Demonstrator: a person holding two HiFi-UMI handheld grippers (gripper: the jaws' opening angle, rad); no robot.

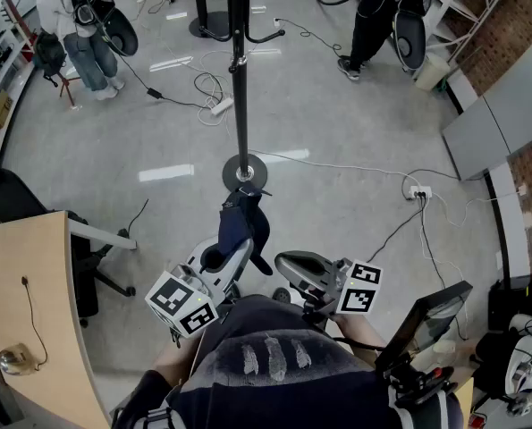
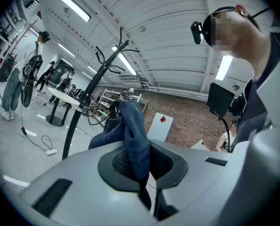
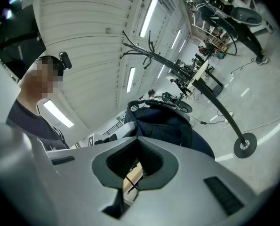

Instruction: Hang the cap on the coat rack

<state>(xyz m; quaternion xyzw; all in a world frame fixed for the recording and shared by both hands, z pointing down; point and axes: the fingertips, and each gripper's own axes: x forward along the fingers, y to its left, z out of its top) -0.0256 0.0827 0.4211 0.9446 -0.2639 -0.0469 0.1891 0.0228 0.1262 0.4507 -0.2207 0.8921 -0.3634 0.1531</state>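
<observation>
Grey polished floor point(image 1: 355, 132) spreads wide and glossy, with pale light streaks on it and open room on every side of the rack's foot. At the left edge a curved table point(image 1: 33, 302) of light wood sweeps in, with a smooth top and a rounded rim, well apart from the rack.

The coat rack point(image 1: 240, 105) is a thin black metal pole, upright on a flat round base point(image 1: 245, 173), with curled hooks point(image 1: 274, 36) branching out higher up. It stands alone, and only a thin white cable point(image 1: 337, 164) trails across the floor near its foot.

The cap point(image 1: 241, 226) is dark navy cloth, soft and folded in on itself. It is held in the air just short of the base in the head view, clear of the pole and hooks.

The left gripper point(image 2: 139, 168) – a smooth grey shell with ribbed black pads – is clamped on a fold of the cap. The right gripper point(image 3: 135, 142) has its tips drawn together with nothing seen between the pads; the cap sits just beyond them.

A white power strip point(image 1: 222, 106) lies beside the pole – small, well past the base
</observation>
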